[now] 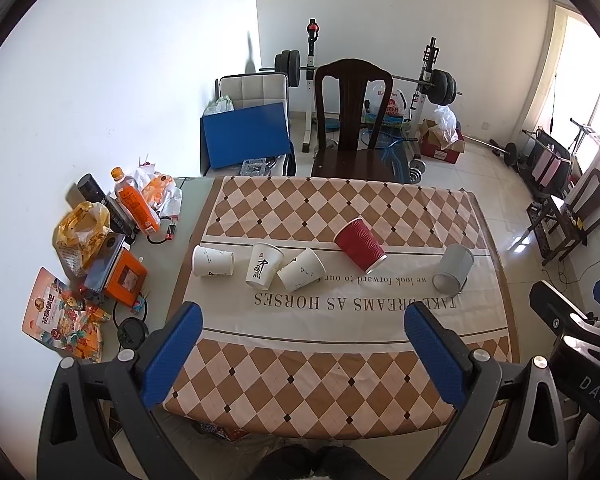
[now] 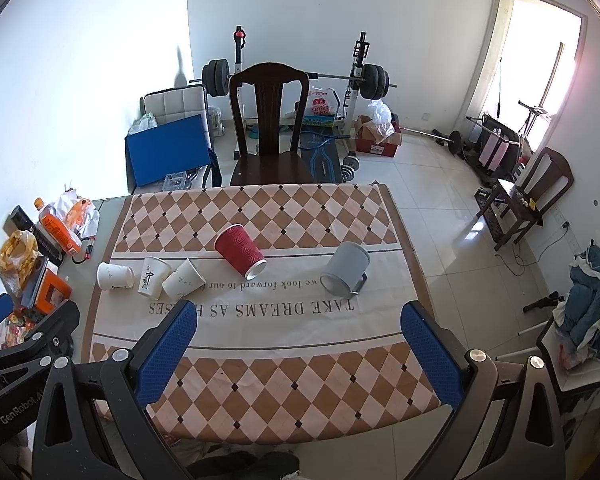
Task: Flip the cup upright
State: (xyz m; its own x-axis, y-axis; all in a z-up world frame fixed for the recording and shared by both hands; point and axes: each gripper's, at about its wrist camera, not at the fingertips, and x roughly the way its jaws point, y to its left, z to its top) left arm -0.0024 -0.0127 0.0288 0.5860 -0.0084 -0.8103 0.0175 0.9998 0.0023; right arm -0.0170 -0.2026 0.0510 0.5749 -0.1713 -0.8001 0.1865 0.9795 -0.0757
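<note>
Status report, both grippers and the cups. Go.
Left gripper and right gripper: jaws open, empty, above the near table edge. Red cup, grey cup, two white cups on their sides. Nothing in the way.

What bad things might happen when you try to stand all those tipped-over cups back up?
1. The three white paper cups lie bunched together, two seemingly touching, so grabbing one may knock its neighbour.
2. The red cup lies on its side and could roll away if nudged.
3. The grey mug lies near the table's right edge; a clumsy push might send it off.
</note>
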